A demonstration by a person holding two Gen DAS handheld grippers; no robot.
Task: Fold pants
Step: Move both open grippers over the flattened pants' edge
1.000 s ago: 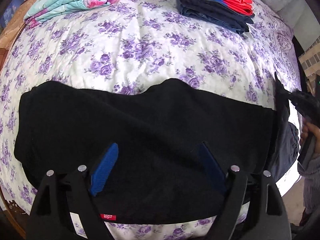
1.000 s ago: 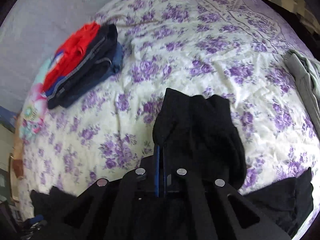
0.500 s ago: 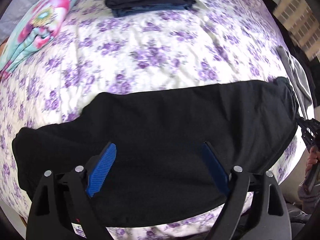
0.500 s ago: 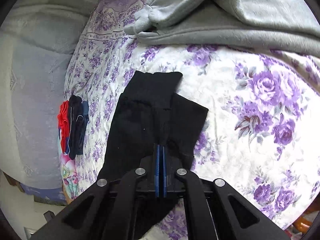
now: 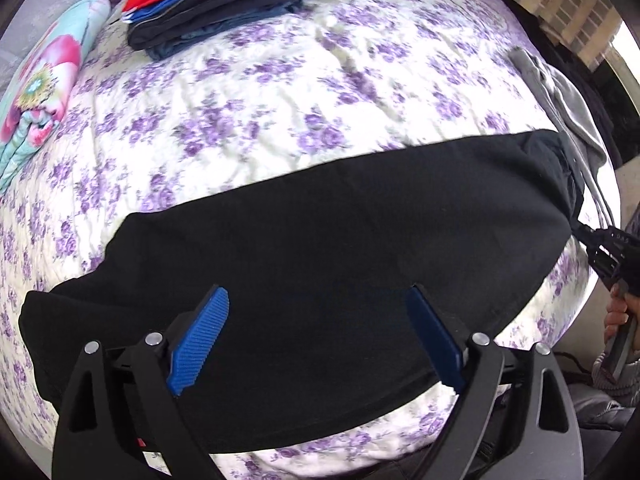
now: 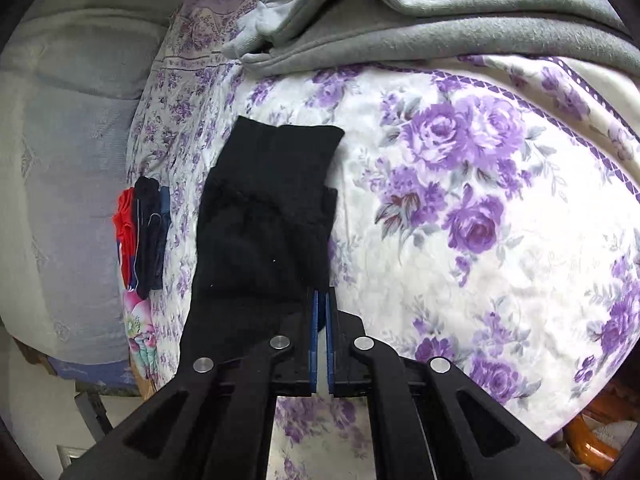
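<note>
Black pants (image 5: 320,248) lie stretched lengthwise across the near edge of a bed with a purple-flowered cover (image 5: 280,92). My left gripper (image 5: 316,312) is open, its blue pads spread above the pants' middle, holding nothing. My right gripper (image 6: 320,300) is shut on the leg end of the pants (image 6: 268,216), which lies flat with its cuffs pointing away. The right gripper also shows in the left wrist view (image 5: 600,240) at the pants' far right end, with the person's hand behind it.
A stack of folded red, blue and dark clothes (image 5: 216,4) sits at the bed's far side. A folded floral quilt (image 5: 36,92) lies at the left. A grey garment (image 6: 440,12) lies near the pants' leg end. The bed edge runs close below both grippers.
The right gripper pulled the leg end out to the right and laid it flat, so the pants went from bunched to stretched straight. The left gripper stayed open above the pants.
</note>
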